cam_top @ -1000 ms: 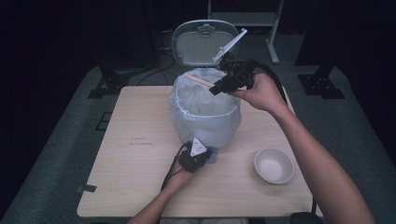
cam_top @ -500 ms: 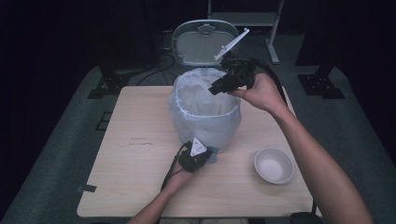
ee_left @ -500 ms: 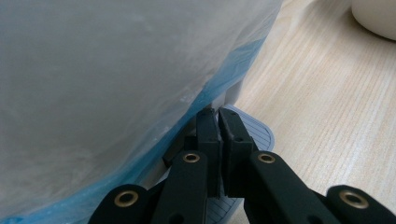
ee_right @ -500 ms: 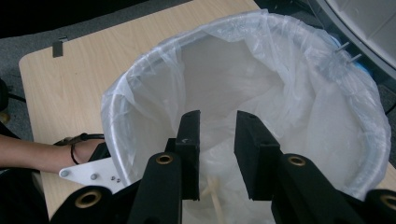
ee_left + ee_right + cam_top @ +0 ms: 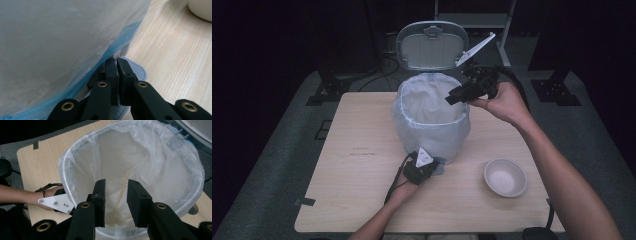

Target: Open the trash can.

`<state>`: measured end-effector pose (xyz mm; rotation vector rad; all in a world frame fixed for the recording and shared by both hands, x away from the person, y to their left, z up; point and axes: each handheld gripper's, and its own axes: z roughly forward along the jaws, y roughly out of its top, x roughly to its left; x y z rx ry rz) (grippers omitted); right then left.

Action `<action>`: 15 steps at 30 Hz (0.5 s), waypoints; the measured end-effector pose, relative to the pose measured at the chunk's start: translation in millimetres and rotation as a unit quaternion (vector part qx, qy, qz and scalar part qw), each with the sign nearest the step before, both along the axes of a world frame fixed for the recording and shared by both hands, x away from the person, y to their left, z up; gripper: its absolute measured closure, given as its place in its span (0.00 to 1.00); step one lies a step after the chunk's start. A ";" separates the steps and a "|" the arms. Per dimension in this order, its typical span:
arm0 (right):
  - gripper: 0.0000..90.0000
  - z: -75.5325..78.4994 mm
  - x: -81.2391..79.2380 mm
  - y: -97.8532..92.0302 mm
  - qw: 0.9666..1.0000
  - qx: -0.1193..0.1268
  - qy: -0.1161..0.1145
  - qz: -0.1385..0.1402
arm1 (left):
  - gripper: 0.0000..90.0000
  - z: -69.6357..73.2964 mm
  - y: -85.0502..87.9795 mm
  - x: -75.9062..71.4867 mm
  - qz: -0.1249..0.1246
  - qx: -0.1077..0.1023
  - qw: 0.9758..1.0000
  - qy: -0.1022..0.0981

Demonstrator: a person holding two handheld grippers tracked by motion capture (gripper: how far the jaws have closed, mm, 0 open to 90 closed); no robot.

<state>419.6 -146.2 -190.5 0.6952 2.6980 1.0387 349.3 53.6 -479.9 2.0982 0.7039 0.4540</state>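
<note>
A pedal bin point(image 5: 432, 130) stands mid-tabletop, lined with a translucent plastic bag point(image 5: 160, 162) folded over its rim; its grey lid point(image 5: 432, 45) stands tipped open at the far side; inside, in the right gripper view, a thin wooden stick point(image 5: 121, 195) leans against the liner with its lower end near the bottom, and a second pale stick seems to lie beside it, too faint to be sure. The right gripper point(image 5: 460, 93) hangs over the bin's far-right rim, its fingers point(image 5: 100, 200) apart and empty, the stick showing in the gap below them. The left gripper point(image 5: 117, 65) sits low at the bin's near base; its fingers are together, their tips resting on the ribbed grey foot pedal point(image 5: 138, 71), against the bag's blue edge. An empty white bowl point(image 5: 505, 177) sits on the tabletop point(image 5: 352, 165), near right of the bin, apart from it.
</note>
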 end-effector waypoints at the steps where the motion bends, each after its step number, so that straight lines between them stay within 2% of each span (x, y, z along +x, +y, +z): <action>1: 0.74 0.8 -1.8 -2.2 1.000 0.000 0.000 0.003 | 0.98 0.0 0.0 0.0 0.000 0.000 1.000 0.000; 8: 0.71 3.2 -6.7 -6.3 1.000 -0.001 0.003 0.009 | 0.98 0.1 0.1 0.0 0.000 0.000 1.000 0.000; 15: 0.68 -2.3 -10.3 -19.3 1.000 0.014 0.009 0.003 | 0.98 0.0 0.0 0.1 0.000 0.000 1.000 0.000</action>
